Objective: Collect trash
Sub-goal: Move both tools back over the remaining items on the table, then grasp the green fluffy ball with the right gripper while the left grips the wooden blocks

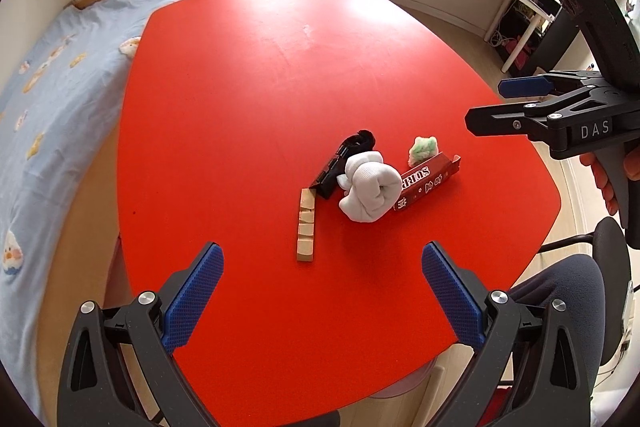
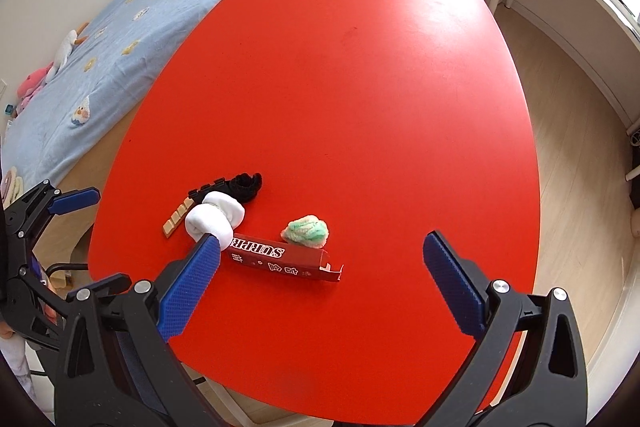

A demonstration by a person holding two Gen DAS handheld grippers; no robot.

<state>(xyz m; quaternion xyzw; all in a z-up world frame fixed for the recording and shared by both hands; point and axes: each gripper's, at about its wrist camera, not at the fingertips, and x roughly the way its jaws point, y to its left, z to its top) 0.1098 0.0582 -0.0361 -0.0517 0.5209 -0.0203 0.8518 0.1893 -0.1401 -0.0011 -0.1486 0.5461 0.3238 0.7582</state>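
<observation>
1. While both grippers hover over the near end of the red table (image 1: 248, 75), the little heap of things lies ahead of each: a red carton (image 2: 280, 257), a green-and-white crumpled wad (image 2: 306, 231), a rolled white sock (image 1: 370, 191), a black strap-like piece (image 1: 340, 163) and a wooden strip (image 1: 306, 225).
2. Left gripper (image 1: 322, 301): jaws wide apart, holding nothing. Right gripper (image 2: 322, 289): jaws also wide apart, empty.
3. Judged as trash, the carton and wad sit toward the right gripper's side; the carton lies just ahead of it, so the right hand looks nearer.
4. Its long axis runs nearly crosswise to the right gripper's fingers, open flap end toward the right, so closing across the narrow width likely calls for a turn of the wrist.
5. From the right wrist, the wad is seen touching the carton's far side, and the sock butts the carton's left end.
6. From the left wrist, the sock overlaps the carton's end, and the right gripper (image 1: 486, 107) shows at the table's right edge. No bin appears in either view.
</observation>
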